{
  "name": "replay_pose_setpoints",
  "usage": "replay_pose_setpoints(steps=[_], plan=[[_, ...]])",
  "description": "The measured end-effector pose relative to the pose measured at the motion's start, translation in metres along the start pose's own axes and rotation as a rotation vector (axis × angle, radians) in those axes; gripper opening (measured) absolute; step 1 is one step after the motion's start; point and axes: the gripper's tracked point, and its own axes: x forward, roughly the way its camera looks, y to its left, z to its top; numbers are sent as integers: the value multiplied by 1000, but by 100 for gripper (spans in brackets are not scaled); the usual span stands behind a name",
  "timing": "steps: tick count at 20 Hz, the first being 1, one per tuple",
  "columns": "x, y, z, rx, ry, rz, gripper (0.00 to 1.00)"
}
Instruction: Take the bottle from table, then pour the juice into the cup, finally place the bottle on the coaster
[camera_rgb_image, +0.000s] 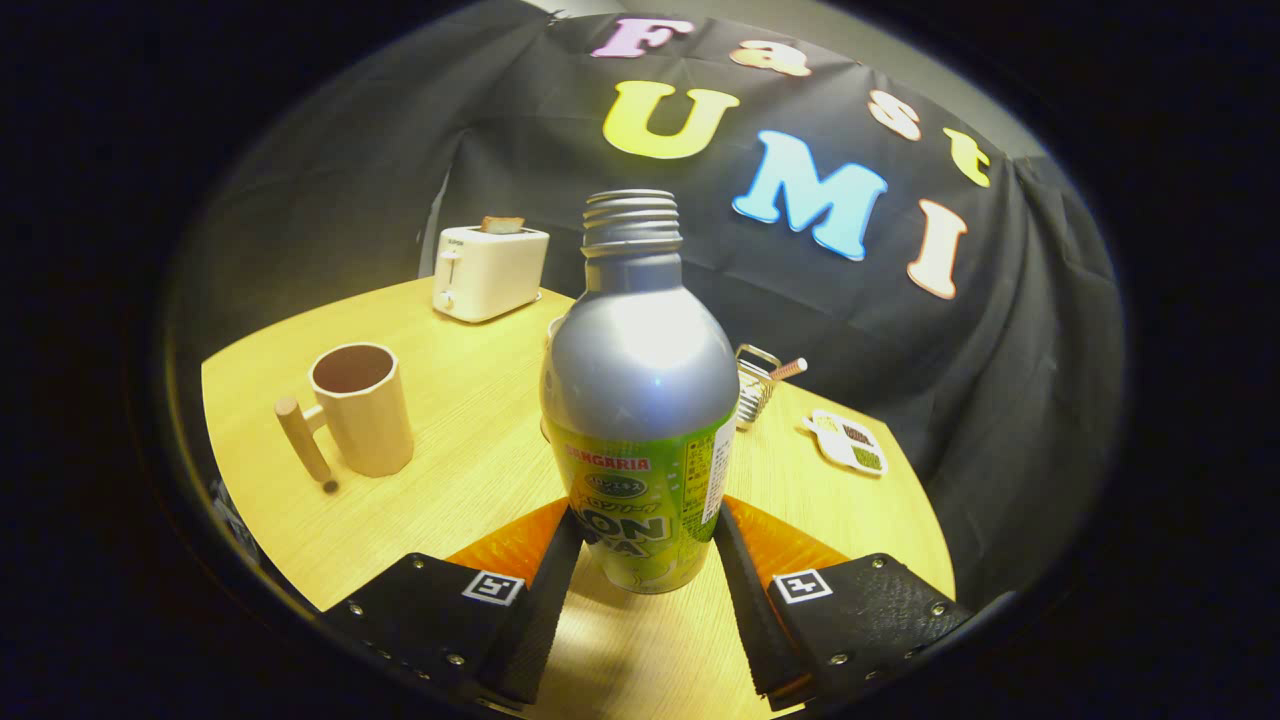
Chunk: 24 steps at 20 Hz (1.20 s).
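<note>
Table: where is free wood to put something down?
The table is bare between cup and bottle, and between cup and toaster. Behind the bottle, rack and coaster crowd. The claw grips the bottle.

Gripper (648, 535): both black fingers press the lower sides of the bottle.
Bottle: silver aluminium bottle with green label (640, 400), upright, threaded neck uncapped (bottom looks lifted off the wood).
Cup: beige faceted cup with wooden peg handle (362, 408), left of the bottle.
Coaster: white patterned coaster (848, 442), right, near the table's edge.
Table: round light wooden table (460, 480).
Beyond: white toaster (489, 270); wire rack (755, 385).
</note>
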Motion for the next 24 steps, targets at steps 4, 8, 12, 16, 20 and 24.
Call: replay_pose_setpoints(steps=[4,8,12,16,20,24], plan=[[-1,16,6,-68,5,26,76],[1,34,11,-190,29,38,76],[4,50,12,-267,37,64,76],[4,63,15,-359,51,77,76],[7,62,7,-453,107,62,76],[11,60,8,-507,146,42,76]])
